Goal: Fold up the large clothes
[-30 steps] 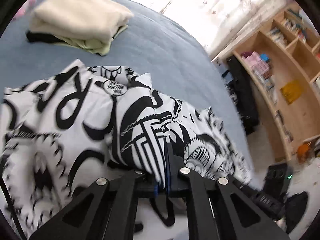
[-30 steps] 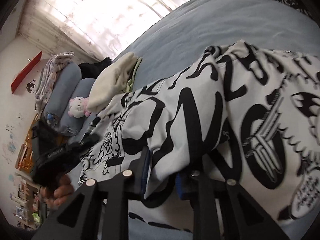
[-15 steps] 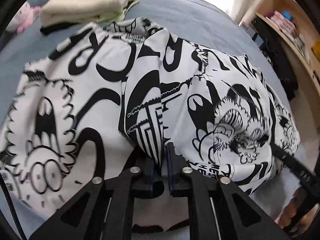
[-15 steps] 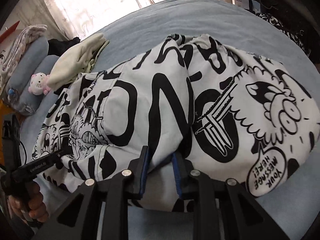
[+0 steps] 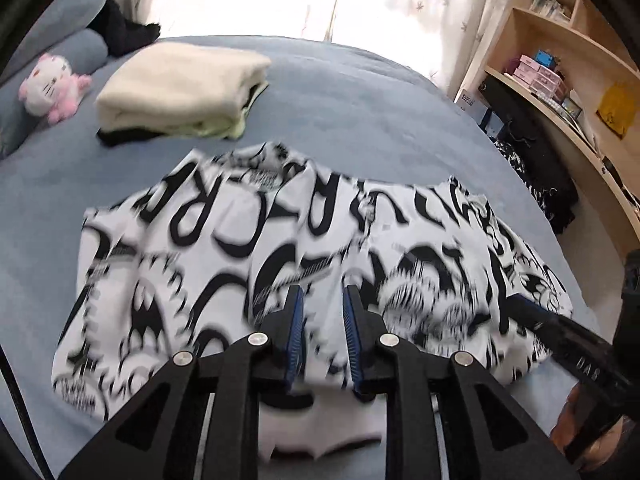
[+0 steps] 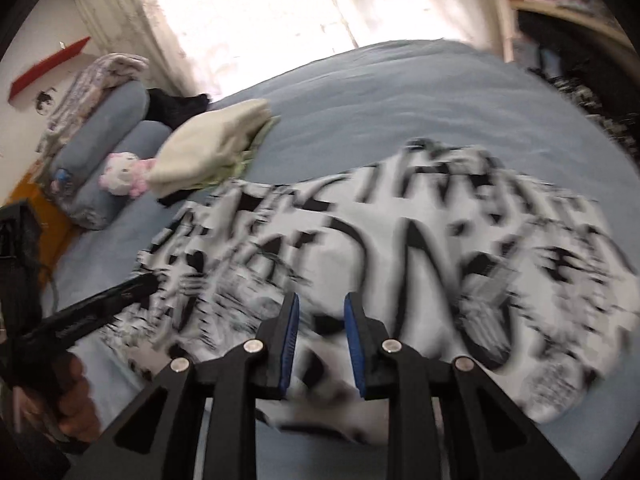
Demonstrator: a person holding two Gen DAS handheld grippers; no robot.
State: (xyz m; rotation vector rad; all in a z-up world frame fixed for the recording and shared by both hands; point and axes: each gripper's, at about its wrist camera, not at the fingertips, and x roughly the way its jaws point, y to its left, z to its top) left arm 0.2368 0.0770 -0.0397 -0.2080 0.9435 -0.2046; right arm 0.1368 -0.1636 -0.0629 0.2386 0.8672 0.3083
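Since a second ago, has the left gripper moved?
Yes. The left gripper has pulled back from the folded stack, toward the near edge of the printed garment. Its jaws have just been opening, fabric between them unpinched.

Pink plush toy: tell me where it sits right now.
In the left wrist view the pink plush toy sits at the far left of the blue bed, against the blue bolster pillows, just left of the folded cream stack.
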